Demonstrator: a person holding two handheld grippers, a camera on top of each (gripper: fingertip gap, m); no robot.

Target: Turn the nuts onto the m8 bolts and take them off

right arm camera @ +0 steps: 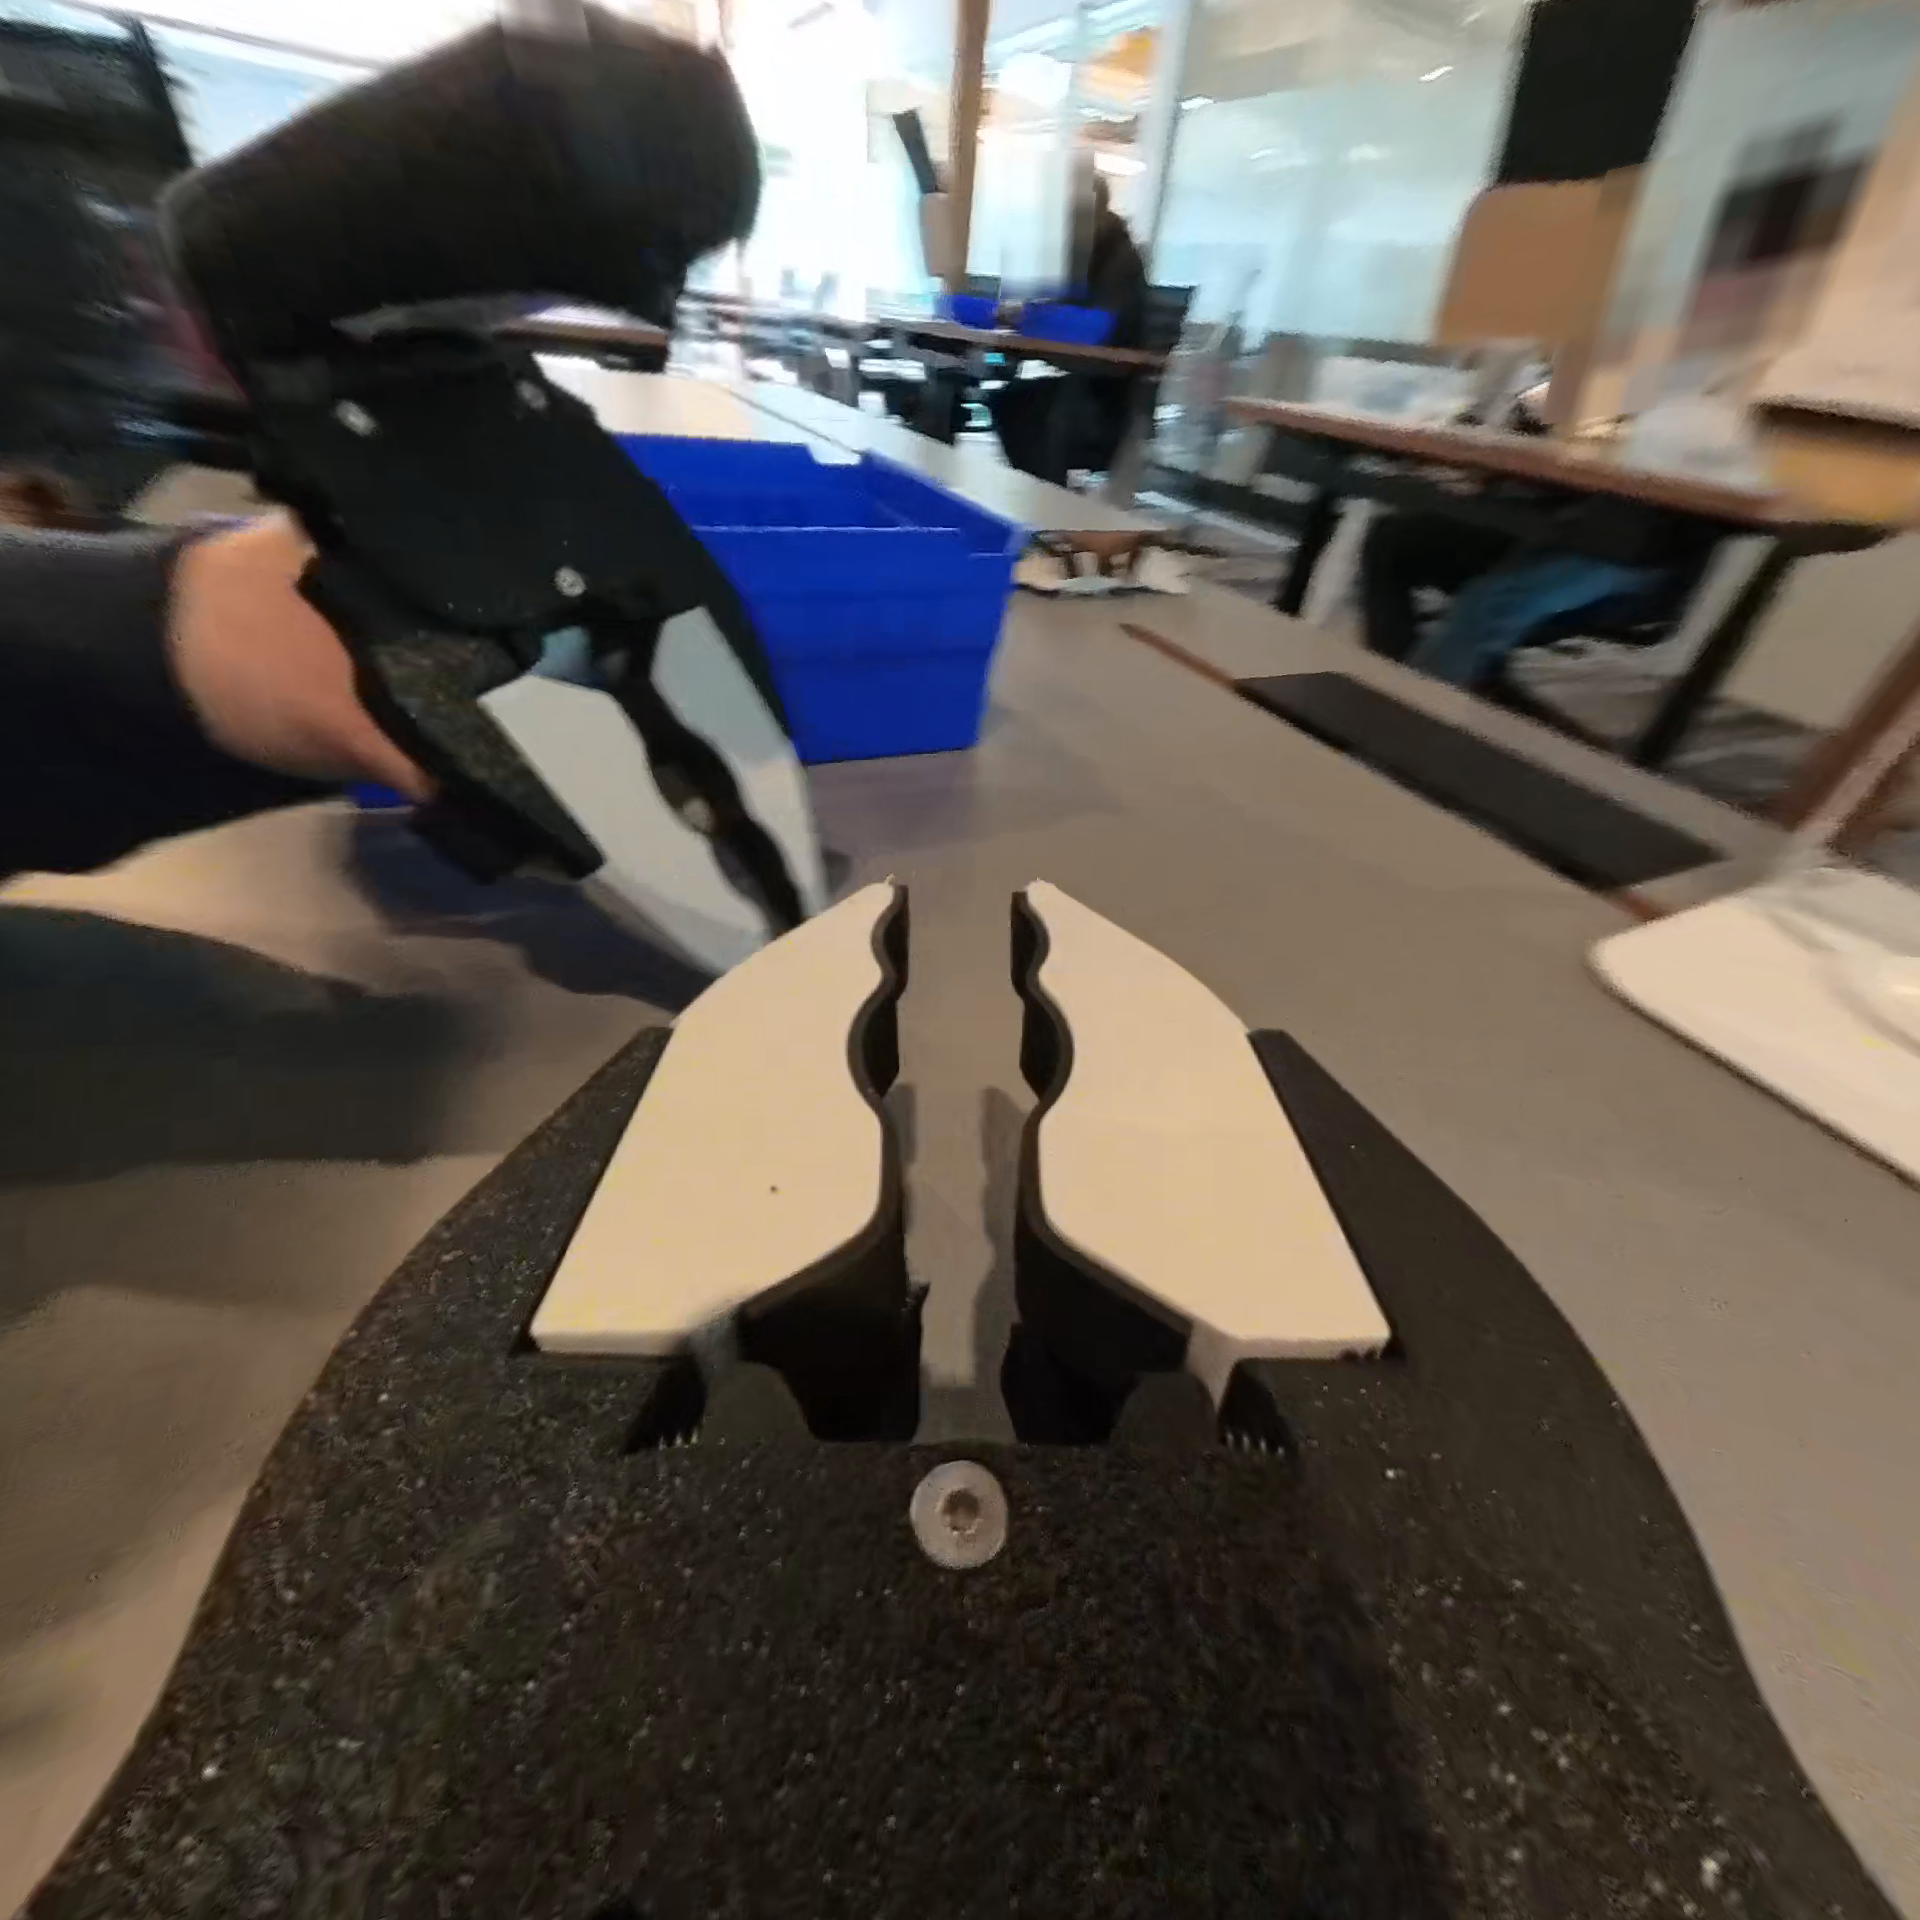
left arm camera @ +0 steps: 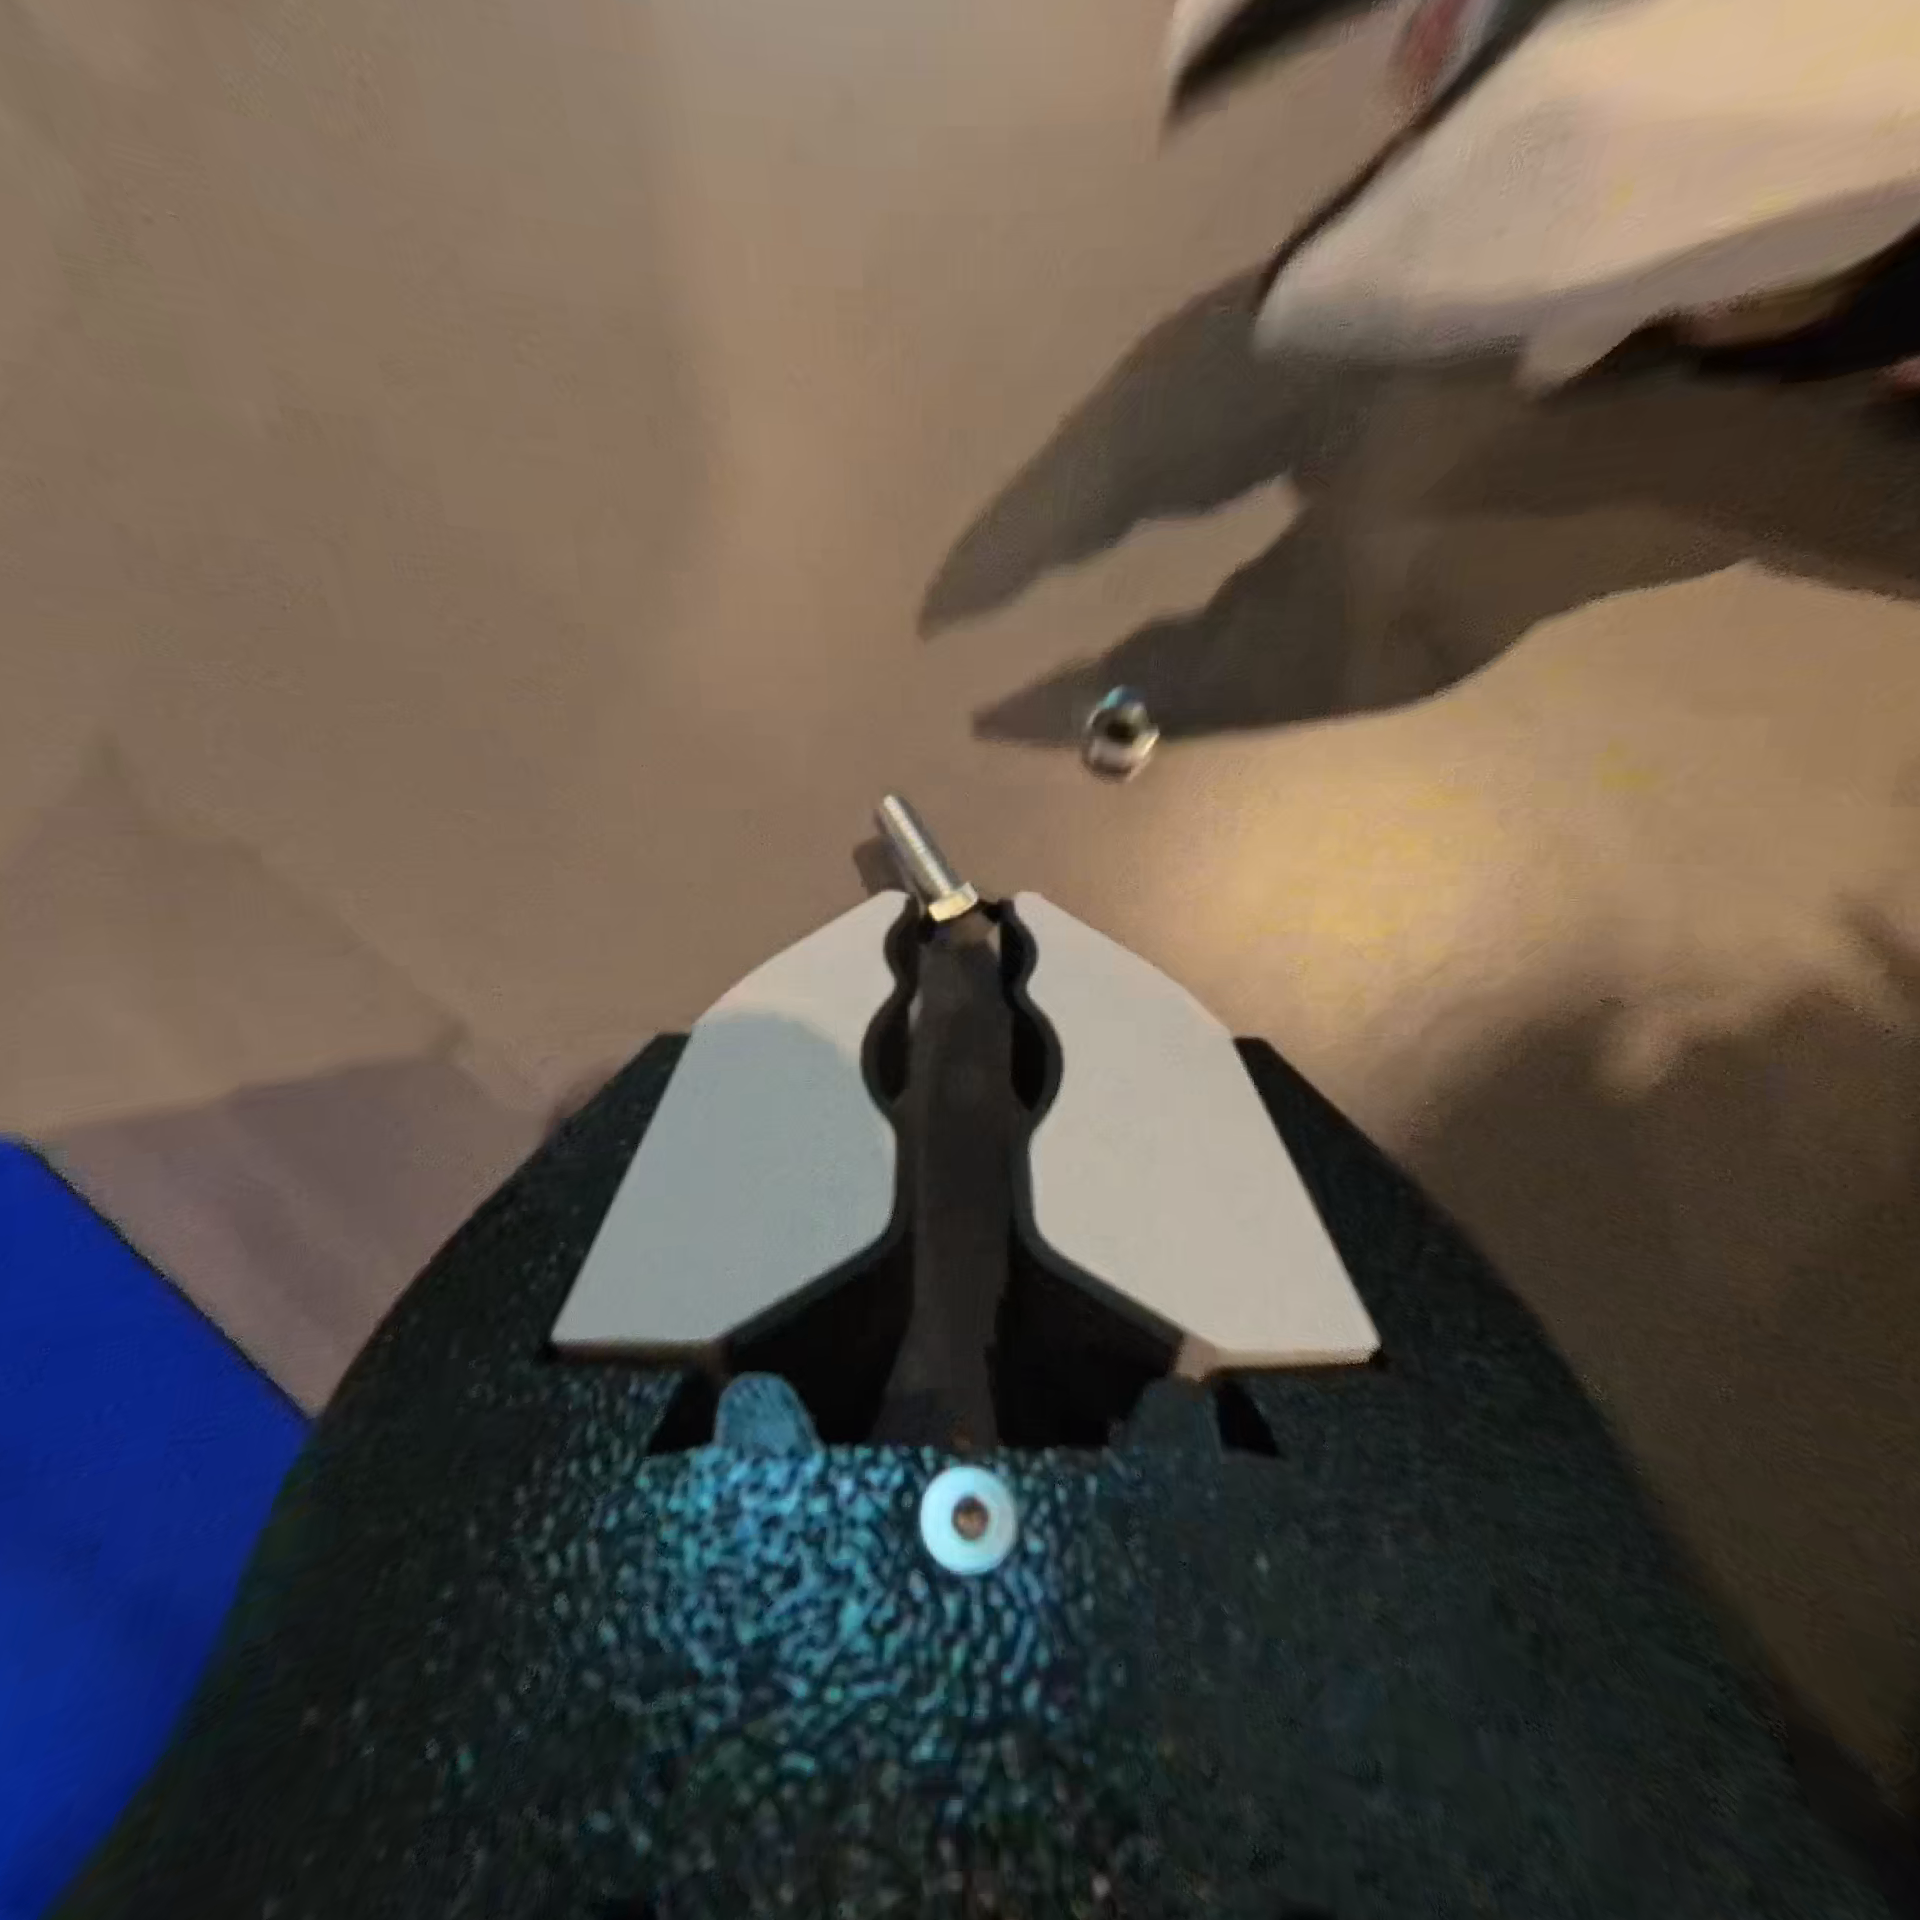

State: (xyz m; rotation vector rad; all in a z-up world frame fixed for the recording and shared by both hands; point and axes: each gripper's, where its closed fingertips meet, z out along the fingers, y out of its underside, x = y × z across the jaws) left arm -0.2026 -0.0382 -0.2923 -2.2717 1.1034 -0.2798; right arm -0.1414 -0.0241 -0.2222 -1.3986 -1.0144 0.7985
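Left wrist view. Left gripper [left arm camera: 951,914] is clamped on the hex head of a bolt [left arm camera: 914,862], right at the fingertips. The shank sticks out past the tips, its long axis running forward and a little to the left, threaded end free above the table [left arm camera: 416,520]. A nut [left arm camera: 1117,727] lies on the table ahead and to the right of the bolt tip, apart from it, hole facing roughly this camera (blurred, so I cannot tell its exact tilt). The right gripper [left arm camera: 1558,260] hangs above and beyond the nut, a blurred white and dark shape, its shadow falling across the nut. A blue bin [left arm camera: 104,1455] sits at the lower left edge.

Right wrist view. Right gripper [right arm camera: 961,904] has its fingers parted with only bare table [right arm camera: 1247,935] between them; nothing is gripped. The left gripper [right arm camera: 769,883] points steeply down just left of these tips, a hand [right arm camera: 270,665] behind it. Neither nut nor bolt shows here. The bin [right arm camera: 873,623] stands behind.

Judgement: the nut lies nearer the right gripper, which looks due to pick it up and bring it in along the shank's axis.
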